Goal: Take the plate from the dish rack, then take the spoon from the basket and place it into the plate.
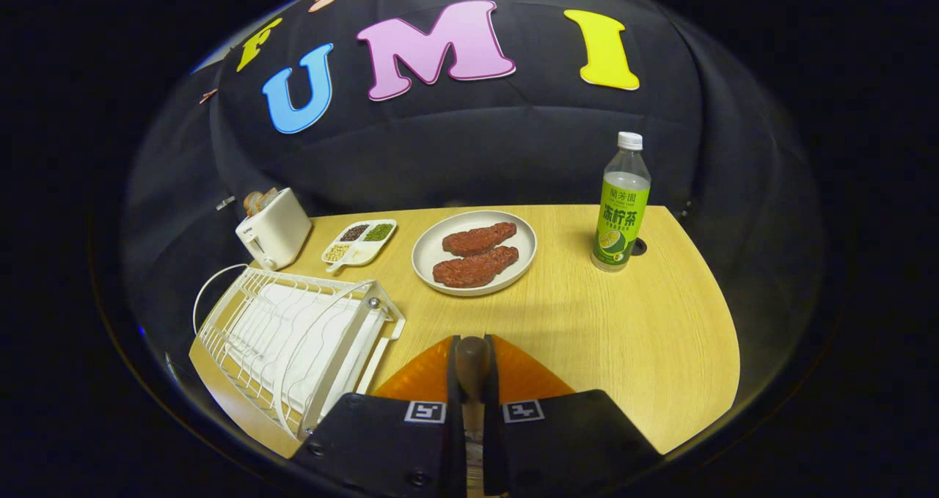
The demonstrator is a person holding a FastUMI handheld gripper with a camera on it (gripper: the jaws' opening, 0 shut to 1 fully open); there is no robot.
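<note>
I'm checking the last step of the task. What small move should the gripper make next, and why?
Probably lower a little and open the fingers. The gripper is shut on what looks like the brown spoon, and the orange plate lies right under and just ahead of the fingers, beside the dish rack. Letting go there should land the spoon in the plate.

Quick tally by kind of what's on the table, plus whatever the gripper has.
Plates: 2, white round plate with two meat pieces, orange plate
Divided white snack tray: 1
White toaster: 1
White wire dish rack: 1
Green-labelled bottle: 1
Brown spoon handle, held in gripper: 1
Total: 7
</note>
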